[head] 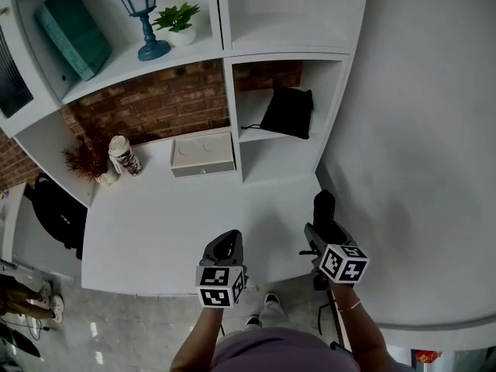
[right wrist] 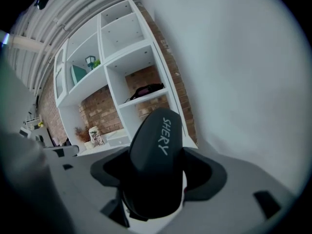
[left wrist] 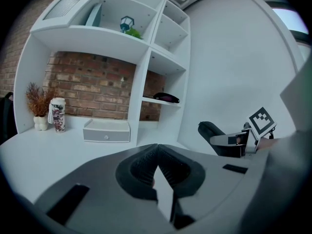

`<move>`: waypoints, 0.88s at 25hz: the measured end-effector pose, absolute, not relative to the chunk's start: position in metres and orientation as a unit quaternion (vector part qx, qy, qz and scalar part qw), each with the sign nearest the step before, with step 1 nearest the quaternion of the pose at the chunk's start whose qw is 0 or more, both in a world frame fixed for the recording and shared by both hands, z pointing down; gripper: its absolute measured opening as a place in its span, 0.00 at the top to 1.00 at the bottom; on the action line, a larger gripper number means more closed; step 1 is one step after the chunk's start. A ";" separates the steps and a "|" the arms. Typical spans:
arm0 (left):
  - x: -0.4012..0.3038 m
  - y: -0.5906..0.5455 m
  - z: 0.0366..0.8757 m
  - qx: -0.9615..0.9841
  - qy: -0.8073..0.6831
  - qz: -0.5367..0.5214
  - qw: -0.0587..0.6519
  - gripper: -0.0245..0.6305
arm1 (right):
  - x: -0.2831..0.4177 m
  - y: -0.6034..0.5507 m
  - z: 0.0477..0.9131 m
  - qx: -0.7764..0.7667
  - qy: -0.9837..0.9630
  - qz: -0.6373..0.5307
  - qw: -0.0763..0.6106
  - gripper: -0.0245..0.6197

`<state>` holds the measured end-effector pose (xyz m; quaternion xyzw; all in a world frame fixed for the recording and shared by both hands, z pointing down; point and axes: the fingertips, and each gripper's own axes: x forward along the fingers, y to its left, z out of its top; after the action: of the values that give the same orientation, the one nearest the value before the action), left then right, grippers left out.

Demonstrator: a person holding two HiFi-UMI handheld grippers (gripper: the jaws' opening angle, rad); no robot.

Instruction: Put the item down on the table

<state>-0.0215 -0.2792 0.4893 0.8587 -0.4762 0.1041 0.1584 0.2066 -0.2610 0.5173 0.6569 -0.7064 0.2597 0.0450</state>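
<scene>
At five o'clock of the table (head: 155, 223), the right gripper (right wrist: 155, 179) clamps the black case (right wrist: 156, 140) mid-body, judged light, rigid, slick; left gripper (left wrist: 157, 167) closed, empty.

The head camera looks steeply down from high above the low white drawer box (head: 203, 155). The camera on the left gripper (head: 225, 244) sits low, facing that box almost level. The one on the right gripper (head: 321, 225), off to the box's right, peers past a close black rounded case (right wrist: 153, 165). All three share the box and the white brick-backed shelving (head: 226, 22) behind it.
</scene>
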 end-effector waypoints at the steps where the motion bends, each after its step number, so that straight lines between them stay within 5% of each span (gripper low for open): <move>1: -0.022 -0.280 0.490 0.856 -0.480 0.104 0.160 0.96 | 0.206 -0.266 0.521 0.654 -0.709 0.260 0.051 0.44; 22: -0.063 -0.269 0.493 0.806 -0.558 0.103 0.169 0.96 | 0.178 -0.331 0.598 0.595 -0.730 0.279 0.190 0.44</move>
<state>-0.0632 -0.2686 0.4933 0.8058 -0.5583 0.1026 0.1687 0.1777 -0.3309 0.5981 0.5947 -0.7297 0.2791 0.1895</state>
